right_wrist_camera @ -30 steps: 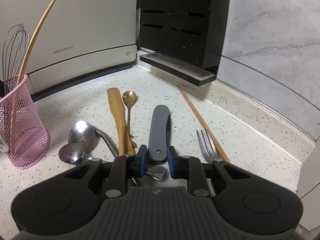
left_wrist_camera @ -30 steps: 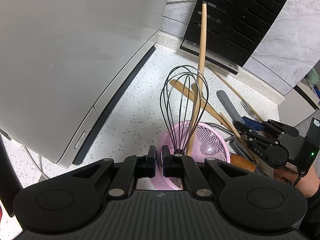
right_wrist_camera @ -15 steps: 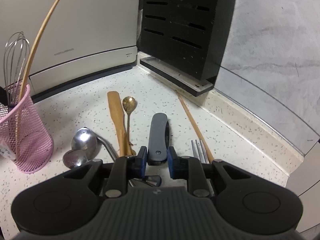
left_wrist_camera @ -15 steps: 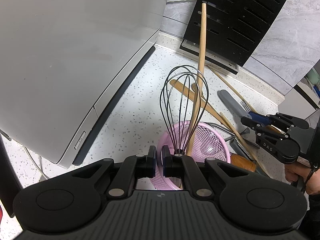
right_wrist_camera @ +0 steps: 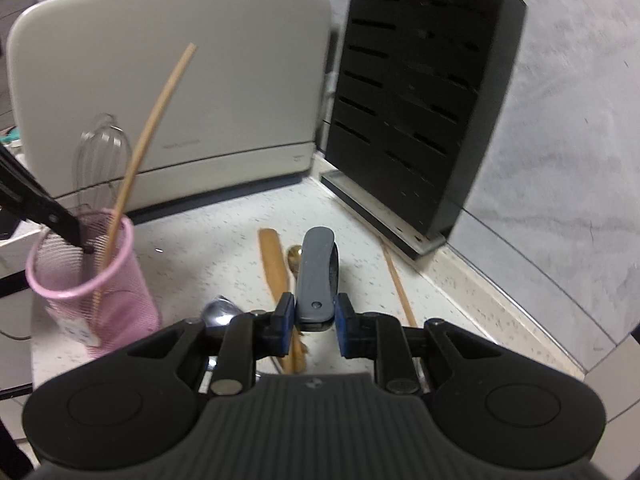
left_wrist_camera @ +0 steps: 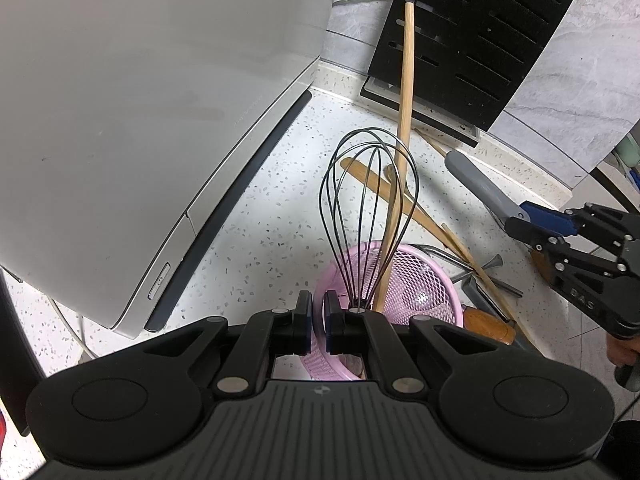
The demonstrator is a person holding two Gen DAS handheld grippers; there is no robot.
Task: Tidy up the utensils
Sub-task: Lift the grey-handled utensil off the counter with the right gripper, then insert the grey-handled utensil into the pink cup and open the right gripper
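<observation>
My left gripper (left_wrist_camera: 318, 320) is shut on the near rim of a pink mesh cup (left_wrist_camera: 424, 276), which stands on the speckled counter. One left finger (right_wrist_camera: 48, 216) shows at the cup (right_wrist_camera: 120, 300) in the right wrist view. In the cup stand a wire whisk (left_wrist_camera: 368, 200) and a long wooden stick (left_wrist_camera: 404, 120). My right gripper (right_wrist_camera: 314, 320) is shut on a grey-handled tool (right_wrist_camera: 316, 276) and holds it above the counter. That tool (left_wrist_camera: 480, 188) and the right gripper (left_wrist_camera: 524, 220) also appear right of the cup.
A wooden spatula (right_wrist_camera: 274, 264), a gold spoon (right_wrist_camera: 295, 254), a chopstick (right_wrist_camera: 398, 284) and a metal spoon (right_wrist_camera: 218, 312) lie on the counter below the tool. A white appliance (right_wrist_camera: 180, 80) stands at the back left. A black slotted knife block (right_wrist_camera: 420, 100) stands in the corner.
My right gripper has risen with the grey-handled tool, lifting it off the counter. The left gripper and the pink cup have stayed put.
</observation>
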